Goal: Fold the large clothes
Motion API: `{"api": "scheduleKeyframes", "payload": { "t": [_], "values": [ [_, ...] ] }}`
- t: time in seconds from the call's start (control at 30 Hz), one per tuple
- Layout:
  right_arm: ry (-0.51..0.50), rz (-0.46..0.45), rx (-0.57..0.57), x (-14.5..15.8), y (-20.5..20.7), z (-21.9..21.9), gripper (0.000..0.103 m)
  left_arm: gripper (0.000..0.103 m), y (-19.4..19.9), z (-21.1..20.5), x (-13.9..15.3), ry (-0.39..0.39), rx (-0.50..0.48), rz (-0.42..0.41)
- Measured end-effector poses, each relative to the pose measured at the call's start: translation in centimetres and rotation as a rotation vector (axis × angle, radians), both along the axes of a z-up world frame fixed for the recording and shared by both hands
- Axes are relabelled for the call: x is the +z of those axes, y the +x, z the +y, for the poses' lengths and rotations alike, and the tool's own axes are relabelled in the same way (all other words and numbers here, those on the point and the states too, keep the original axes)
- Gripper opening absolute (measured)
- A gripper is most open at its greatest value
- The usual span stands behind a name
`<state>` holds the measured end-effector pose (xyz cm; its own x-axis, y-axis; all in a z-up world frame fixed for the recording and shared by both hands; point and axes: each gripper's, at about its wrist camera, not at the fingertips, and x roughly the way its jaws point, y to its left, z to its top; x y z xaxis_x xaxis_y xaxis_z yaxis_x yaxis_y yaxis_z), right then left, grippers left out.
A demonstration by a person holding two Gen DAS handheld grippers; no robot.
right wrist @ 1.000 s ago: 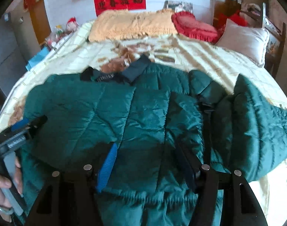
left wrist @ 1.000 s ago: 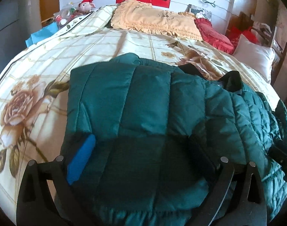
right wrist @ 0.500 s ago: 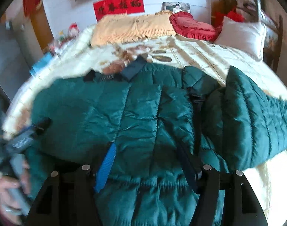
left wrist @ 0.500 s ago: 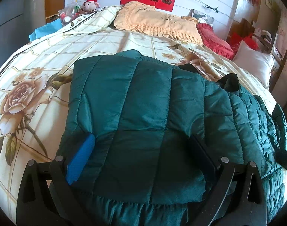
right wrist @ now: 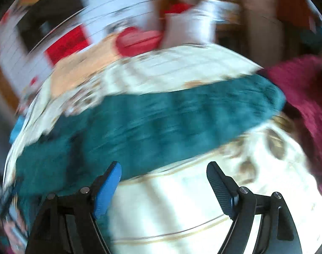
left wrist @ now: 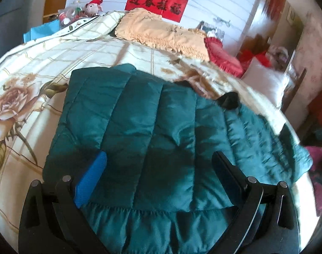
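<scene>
My right gripper (right wrist: 163,182) has just been opening and stands apart with nothing between the pads, over bare floral bedspread (right wrist: 182,211) just beside the green puffer jacket's outstretched sleeve (right wrist: 182,122). My left gripper (left wrist: 158,169) stands apart over the jacket (left wrist: 139,127), which lies on the bed. I judge the sleeve fold comes next: take it near the cuff and lay it flat across the body. Blur hides the cuff's edge.
</scene>
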<state>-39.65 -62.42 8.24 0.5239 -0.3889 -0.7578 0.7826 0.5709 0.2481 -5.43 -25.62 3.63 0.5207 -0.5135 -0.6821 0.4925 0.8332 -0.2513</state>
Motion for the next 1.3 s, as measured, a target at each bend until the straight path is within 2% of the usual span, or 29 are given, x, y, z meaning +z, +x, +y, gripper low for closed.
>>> {"api": "scheduleKeyframes", "payload": {
  "t": [0.13,0.3,0.53,0.57,0.7,0.77,0.8,0.87,0.9,0.93,1.07,1.3],
  "values": [
    [0.048,-0.039,-0.172,-1.1,-3.9,-5.8,0.081,0.1,-0.2,-0.8,-0.4,0.05,0.003,-0.019],
    [0.075,-0.06,-0.312,-2.9,-6.5,-11.7,0.081,0.102,0.1,-0.8,-0.8,0.043,-0.005,-0.001],
    [0.107,-0.135,-0.399,-5.3,-7.2,-16.9,0.081,0.102,0.2,-0.9,-1.0,0.062,-0.003,-0.01],
    [0.078,-0.145,-0.407,-5.1,-7.4,-17.2,0.081,0.102,0.1,-0.9,-1.0,0.061,-0.003,-0.01],
    [0.04,-0.115,-0.403,-5.3,-6.3,-18.5,0.079,0.102,0.1,-1.0,-1.1,0.063,-0.003,-0.01],
    [0.015,-0.09,-0.406,-5.4,-5.8,-19.0,0.055,0.102,0.1,-1.0,-1.0,0.062,-0.003,-0.01],
    [0.016,-0.091,-0.401,-5.5,-5.6,-19.2,0.038,0.102,0.1,-0.9,-1.0,0.06,-0.003,-0.009],
    [0.02,-0.105,-0.401,-5.5,-5.6,-19.5,0.024,0.102,0.1,-1.0,-1.0,0.058,-0.003,-0.008],
    [0.018,-0.11,-0.395,-5.1,-5.6,-19.6,0.015,0.102,0.1,-1.0,-1.0,0.055,-0.003,-0.007],
    [0.015,-0.115,-0.387,-4.8,-5.6,-19.7,0.013,0.102,0.1,-1.0,-1.0,0.051,-0.004,-0.006],
    [-0.043,-0.185,-0.305,-0.9,-5.6,-17.9,0.011,0.102,0.0,-0.6,-0.7,0.006,-0.008,-0.004],
    [-0.142,-0.324,-0.06,8.8,-3.4,-11.3,0.011,0.102,0.0,-0.5,-0.6,-0.01,-0.009,-0.006]
  ]
}}
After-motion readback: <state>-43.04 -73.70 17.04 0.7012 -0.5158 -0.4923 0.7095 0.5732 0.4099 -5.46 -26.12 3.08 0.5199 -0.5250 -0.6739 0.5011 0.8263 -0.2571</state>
